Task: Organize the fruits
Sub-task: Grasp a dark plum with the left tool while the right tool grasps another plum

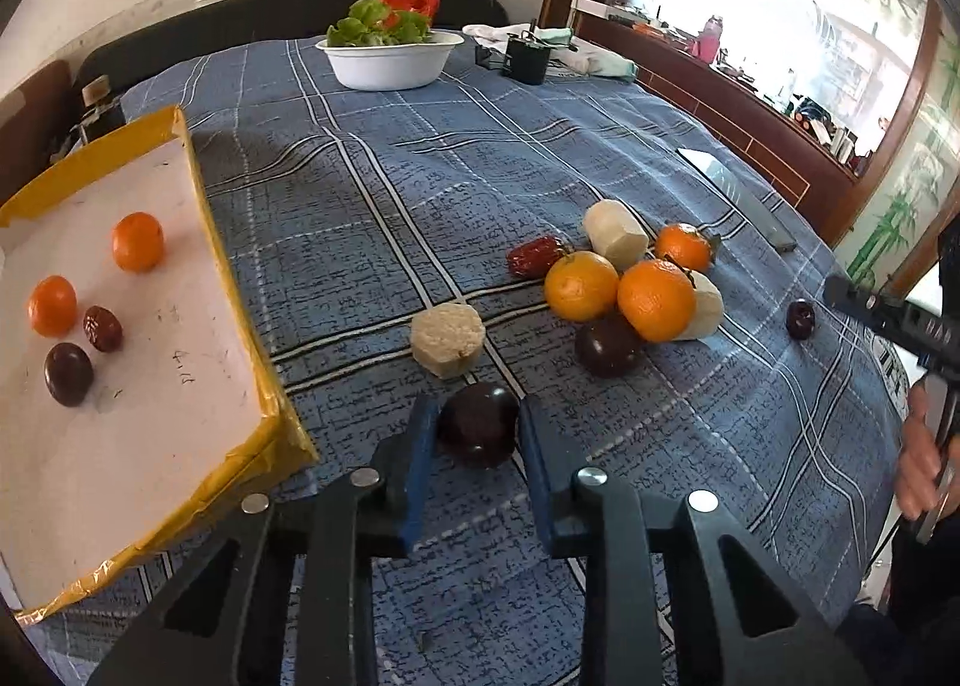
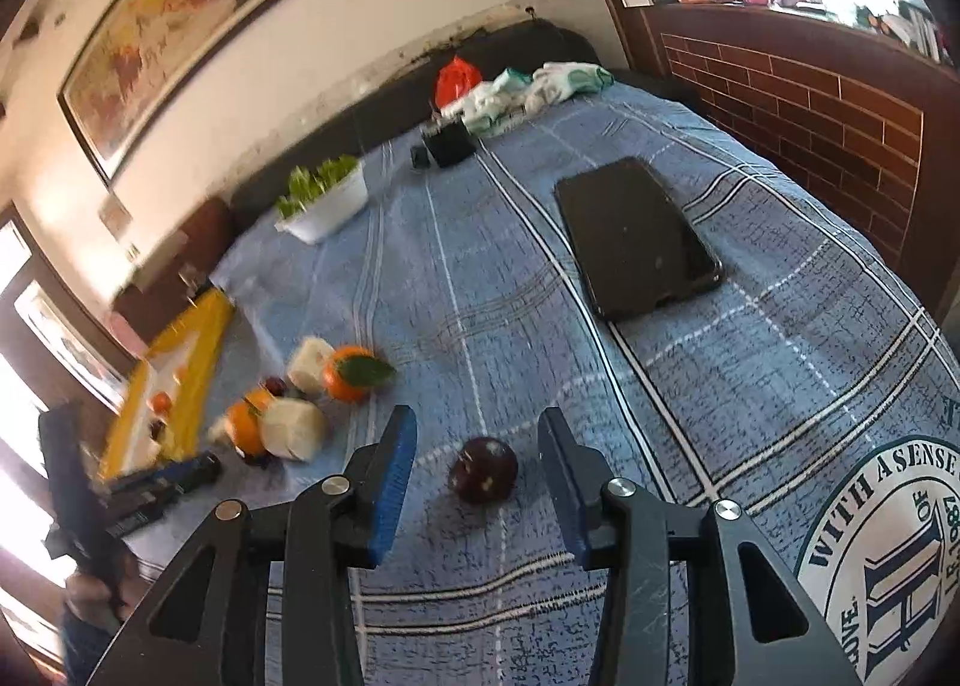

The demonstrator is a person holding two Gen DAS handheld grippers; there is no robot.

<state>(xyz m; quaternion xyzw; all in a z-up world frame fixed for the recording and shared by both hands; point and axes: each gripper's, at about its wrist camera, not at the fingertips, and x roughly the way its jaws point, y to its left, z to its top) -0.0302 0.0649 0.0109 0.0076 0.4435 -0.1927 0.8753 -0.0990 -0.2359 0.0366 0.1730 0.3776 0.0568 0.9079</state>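
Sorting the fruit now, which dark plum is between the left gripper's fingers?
The dark plum nearest the camera, between the left gripper pads; the other sits against the oranges.

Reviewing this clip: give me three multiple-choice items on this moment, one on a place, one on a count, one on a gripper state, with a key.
1. Where does the tray lie in the left wrist view?
A. left of the fruit pile
B. right of it
C. behind the white bowl

2. How many oranges lie in the tray?
A. one
B. two
C. four

3. How does the left gripper stand?
A. wide open over bare cloth
B. closed on a dark plum
C. closed on an orange

Key: A, it fills the left edge; B, two orange fruits show; B, both pads touch the plum.
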